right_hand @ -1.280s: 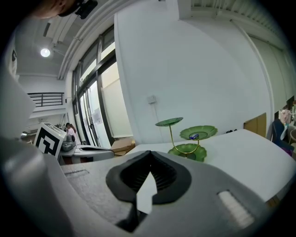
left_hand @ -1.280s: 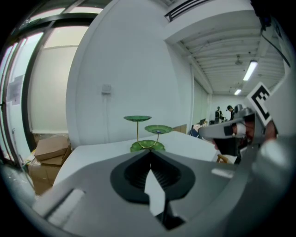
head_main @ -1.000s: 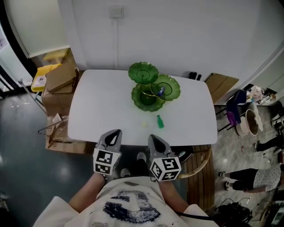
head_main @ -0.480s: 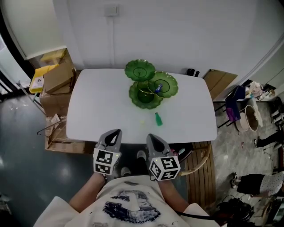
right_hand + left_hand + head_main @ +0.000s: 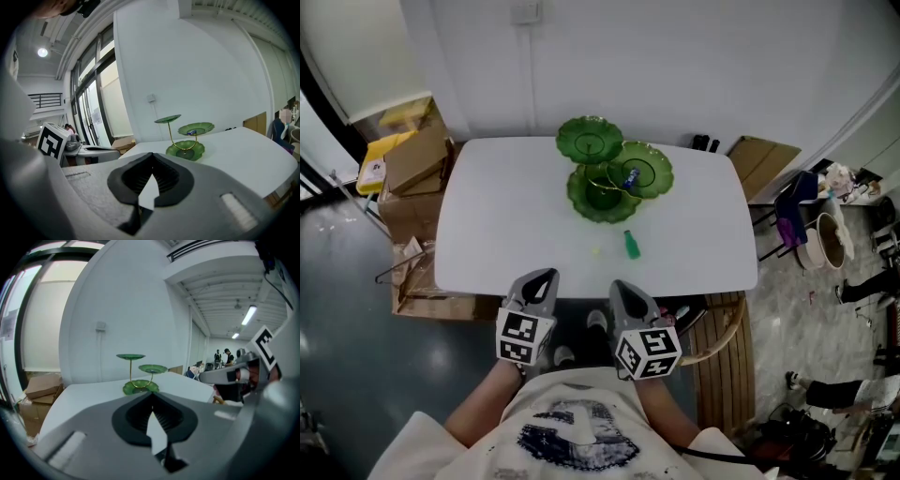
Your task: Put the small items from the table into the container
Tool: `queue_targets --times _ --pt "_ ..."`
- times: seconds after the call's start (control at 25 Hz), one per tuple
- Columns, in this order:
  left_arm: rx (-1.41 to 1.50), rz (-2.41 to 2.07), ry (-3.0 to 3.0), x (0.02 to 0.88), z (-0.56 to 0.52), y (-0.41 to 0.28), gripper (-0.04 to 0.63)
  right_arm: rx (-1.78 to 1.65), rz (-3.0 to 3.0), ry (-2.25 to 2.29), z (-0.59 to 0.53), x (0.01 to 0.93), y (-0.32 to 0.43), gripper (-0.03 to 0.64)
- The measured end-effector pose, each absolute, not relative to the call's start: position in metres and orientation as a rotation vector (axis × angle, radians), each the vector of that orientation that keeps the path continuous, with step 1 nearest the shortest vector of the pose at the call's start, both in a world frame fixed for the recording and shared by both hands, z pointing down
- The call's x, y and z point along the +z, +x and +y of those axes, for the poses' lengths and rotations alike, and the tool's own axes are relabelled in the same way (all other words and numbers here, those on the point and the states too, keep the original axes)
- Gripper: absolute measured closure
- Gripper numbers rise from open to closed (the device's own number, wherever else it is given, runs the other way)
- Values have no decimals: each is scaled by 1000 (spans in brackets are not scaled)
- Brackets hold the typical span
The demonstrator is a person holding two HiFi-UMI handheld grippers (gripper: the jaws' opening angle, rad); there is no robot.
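Note:
A green three-tier leaf-dish stand [image 5: 609,173] stands at the far middle of the white table [image 5: 506,225]. A small blue item [image 5: 630,175] lies in its right dish. A small green item [image 5: 630,246] and a tiny pale yellow item [image 5: 597,250] lie on the table in front of the stand. My left gripper [image 5: 546,277] and right gripper [image 5: 619,287] hover side by side at the near table edge, both shut and holding nothing. In the left gripper view the gripper [image 5: 151,398] points at the stand [image 5: 138,380]. The right gripper [image 5: 151,158] faces the stand [image 5: 185,138] too.
Cardboard boxes [image 5: 417,159] are stacked on the floor left of the table. A wooden chair [image 5: 722,342] stands at the near right corner. A folded cardboard sheet [image 5: 764,164] and a basket [image 5: 830,253] sit on the right. A white wall runs behind the table.
The head view has drifted, so the table and stand sit slightly higher and further left in the picture. Both grippers stay shut in the same place.

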State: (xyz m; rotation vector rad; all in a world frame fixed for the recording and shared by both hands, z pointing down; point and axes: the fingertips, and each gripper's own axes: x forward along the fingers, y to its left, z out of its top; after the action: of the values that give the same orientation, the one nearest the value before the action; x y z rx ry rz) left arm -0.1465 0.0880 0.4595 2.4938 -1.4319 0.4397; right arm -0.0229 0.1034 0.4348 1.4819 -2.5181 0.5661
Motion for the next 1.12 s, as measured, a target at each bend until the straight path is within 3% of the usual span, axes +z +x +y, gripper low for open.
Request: queue_targets --times 1.12 --pt "609 -1308 2437 539 40 -122 606 652 -2370 1441 45 521 -6 618"
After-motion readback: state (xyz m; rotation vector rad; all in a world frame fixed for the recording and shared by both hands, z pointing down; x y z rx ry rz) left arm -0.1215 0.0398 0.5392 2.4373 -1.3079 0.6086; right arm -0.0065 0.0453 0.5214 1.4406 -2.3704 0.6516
